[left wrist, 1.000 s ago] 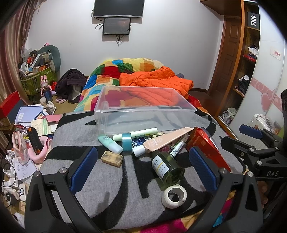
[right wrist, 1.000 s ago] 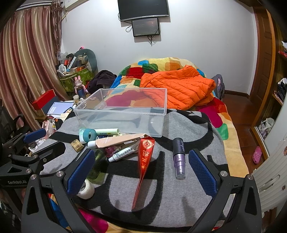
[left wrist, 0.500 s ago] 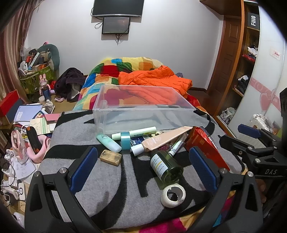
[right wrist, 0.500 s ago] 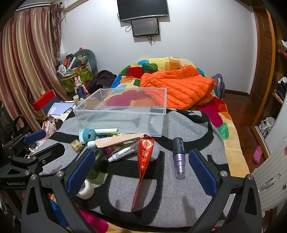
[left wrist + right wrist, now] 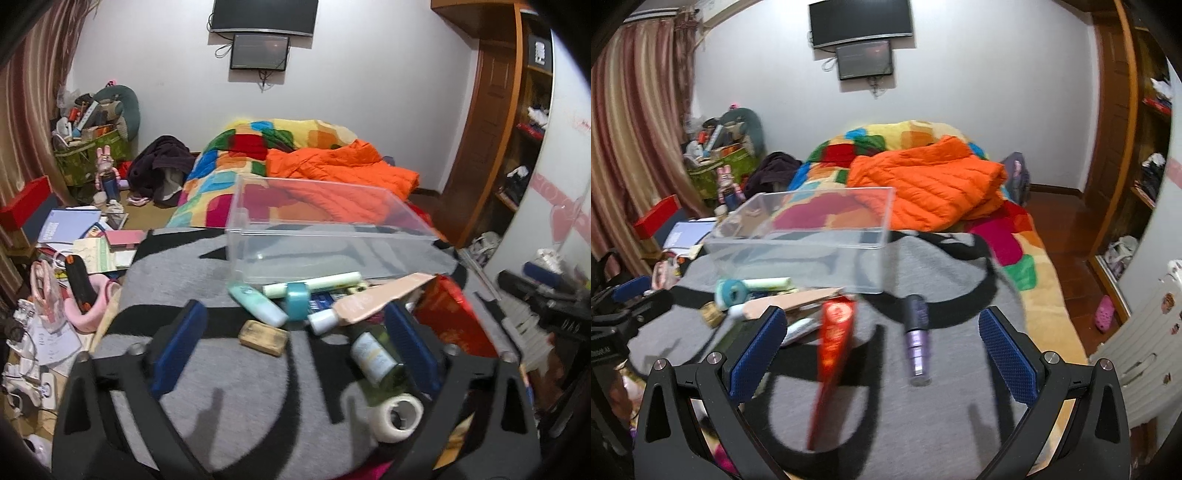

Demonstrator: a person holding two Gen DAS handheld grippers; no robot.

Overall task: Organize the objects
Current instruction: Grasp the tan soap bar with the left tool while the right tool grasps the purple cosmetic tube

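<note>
Left gripper: jaws wide but closing, nothing clamped; tan soap bar lies between them, untouched. Right gripper: jaws apart, empty, over one red cone pack and one purple bottle. One clear bin, empty; clutter sits just before its near wall. One tape roll.

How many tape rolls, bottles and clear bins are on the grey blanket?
Tape rolls: 2, teal roll and white roll
Bottles: 2, green bottle and purple bottle
Clear bins: 1, clear bin
Total: 5
</note>
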